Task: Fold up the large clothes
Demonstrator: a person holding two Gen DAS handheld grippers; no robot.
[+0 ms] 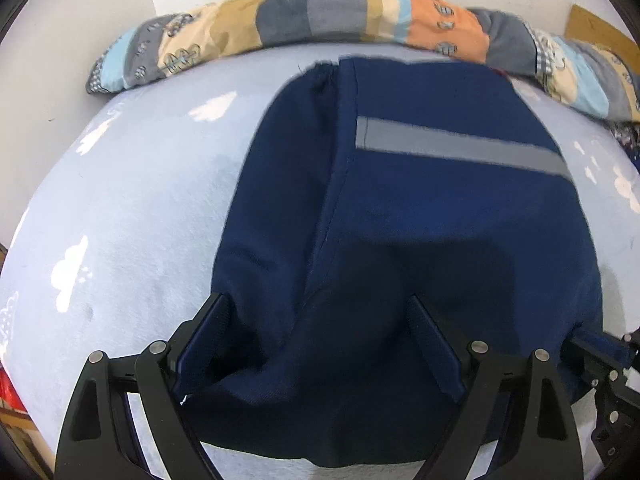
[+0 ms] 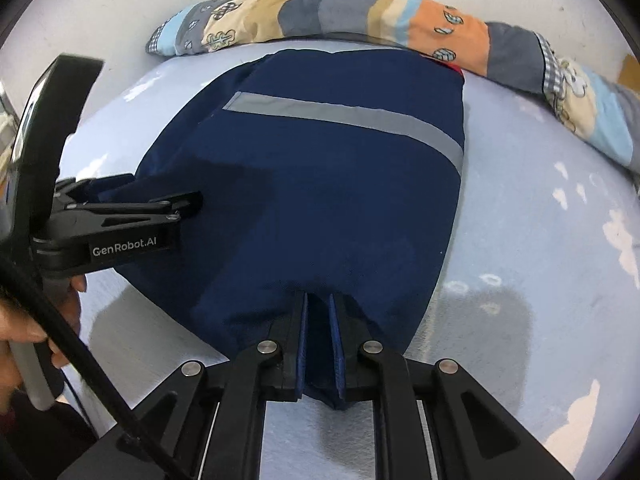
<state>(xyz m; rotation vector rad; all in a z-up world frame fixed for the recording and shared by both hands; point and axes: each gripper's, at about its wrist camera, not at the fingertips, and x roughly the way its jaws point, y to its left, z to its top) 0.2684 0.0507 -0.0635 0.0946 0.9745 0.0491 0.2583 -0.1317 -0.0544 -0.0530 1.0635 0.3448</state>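
Observation:
A navy garment (image 1: 400,208) with a grey reflective stripe (image 1: 460,148) lies spread on a pale blue bed sheet (image 1: 140,200). My left gripper (image 1: 320,312) stands wide open over the garment's near left part, with loose navy cloth bunched between its fingers. From the right wrist view, the left gripper (image 2: 192,204) sits side-on at the garment's (image 2: 320,200) left edge. My right gripper (image 2: 319,300) is shut on a fold of the garment's near hem, the cloth pinched between both pads. The right gripper (image 1: 580,340) also shows at the left wrist view's lower right.
A rolled patchwork quilt (image 2: 340,12) lies along the far edge of the bed against a white wall. The sheet (image 2: 540,240) carries white cloud prints. A person's hand (image 2: 24,320) holds the left gripper's handle. A brown board (image 1: 600,32) leans at the far right.

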